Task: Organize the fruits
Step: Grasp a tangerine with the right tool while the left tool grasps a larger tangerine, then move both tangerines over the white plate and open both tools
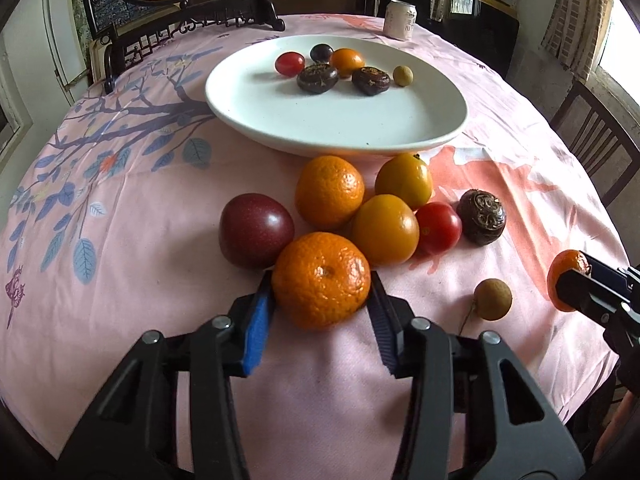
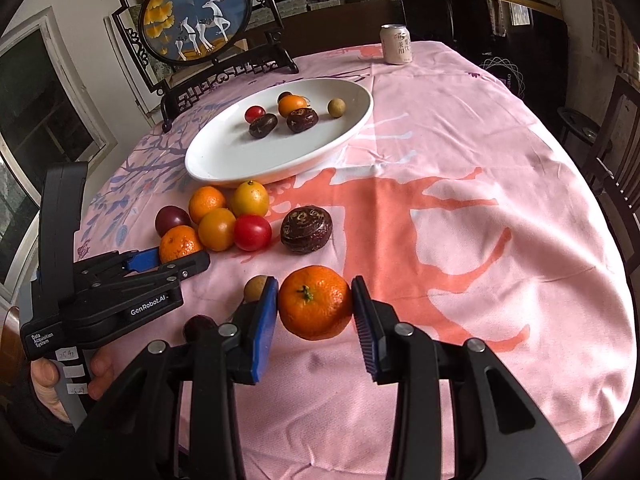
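A white oval plate holds several small fruits. In front of it on the pink cloth lies a cluster: mandarins, yellow-orange fruits, a red tomato, a dark purple fruit and a brown water chestnut. My left gripper is shut on the nearest mandarin, also in the right wrist view. My right gripper is shut on another mandarin, apart from the cluster; it shows in the left wrist view. A longan lies between the grippers.
A drink can stands at the table's far side. A framed deer ornament on a dark stand sits behind the plate. Wooden chairs stand at the right. A small dark fruit lies by my right gripper's left finger.
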The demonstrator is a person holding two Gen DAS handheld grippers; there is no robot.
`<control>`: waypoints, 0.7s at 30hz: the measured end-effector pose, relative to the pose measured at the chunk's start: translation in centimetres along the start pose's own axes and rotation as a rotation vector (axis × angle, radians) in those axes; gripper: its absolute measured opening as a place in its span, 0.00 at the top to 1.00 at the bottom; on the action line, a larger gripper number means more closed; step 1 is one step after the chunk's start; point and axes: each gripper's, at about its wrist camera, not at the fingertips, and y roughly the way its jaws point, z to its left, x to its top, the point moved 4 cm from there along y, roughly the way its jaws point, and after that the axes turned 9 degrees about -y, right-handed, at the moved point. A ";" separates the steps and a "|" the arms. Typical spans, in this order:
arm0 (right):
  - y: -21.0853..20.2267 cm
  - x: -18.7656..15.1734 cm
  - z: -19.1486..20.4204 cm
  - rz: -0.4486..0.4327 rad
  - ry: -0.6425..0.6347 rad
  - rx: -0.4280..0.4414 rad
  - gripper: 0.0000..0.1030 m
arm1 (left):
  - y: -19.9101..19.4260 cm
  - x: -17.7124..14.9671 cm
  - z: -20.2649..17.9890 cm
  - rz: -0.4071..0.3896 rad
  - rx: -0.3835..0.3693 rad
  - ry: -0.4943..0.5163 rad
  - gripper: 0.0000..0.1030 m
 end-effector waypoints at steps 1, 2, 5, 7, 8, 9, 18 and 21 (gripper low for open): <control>-0.1 0.0 0.0 -0.002 0.001 0.001 0.63 | -0.1 -0.1 0.1 0.005 -0.010 -0.006 0.56; -0.2 0.0 0.0 -0.005 0.001 0.001 0.63 | -0.2 -0.1 0.1 0.007 -0.023 -0.011 0.56; -0.4 0.2 0.1 -0.016 0.001 0.002 0.63 | -0.9 -0.3 0.6 -0.003 -0.029 -0.024 0.57; -0.4 0.2 0.2 -0.016 -0.003 0.003 0.63 | -1.7 -0.3 1.0 -0.014 -0.037 -0.035 0.57; -0.3 0.3 0.3 -0.014 -0.006 0.004 0.63 | -2.1 -0.4 1.1 -0.020 -0.041 -0.038 0.57; -0.3 0.3 0.5 -0.013 -0.008 0.005 0.63 | -2.5 -0.4 1.2 -0.026 -0.046 -0.039 0.57; 0.1 0.9 1.6 -0.010 -0.031 0.020 0.63 | -5.2 0.2 2.0 -0.075 -0.067 -0.045 0.57; 0.3 1.4 1.8 -0.007 -0.039 0.027 0.63 | -5.7 1.2 2.8 -0.086 -0.063 -0.058 0.57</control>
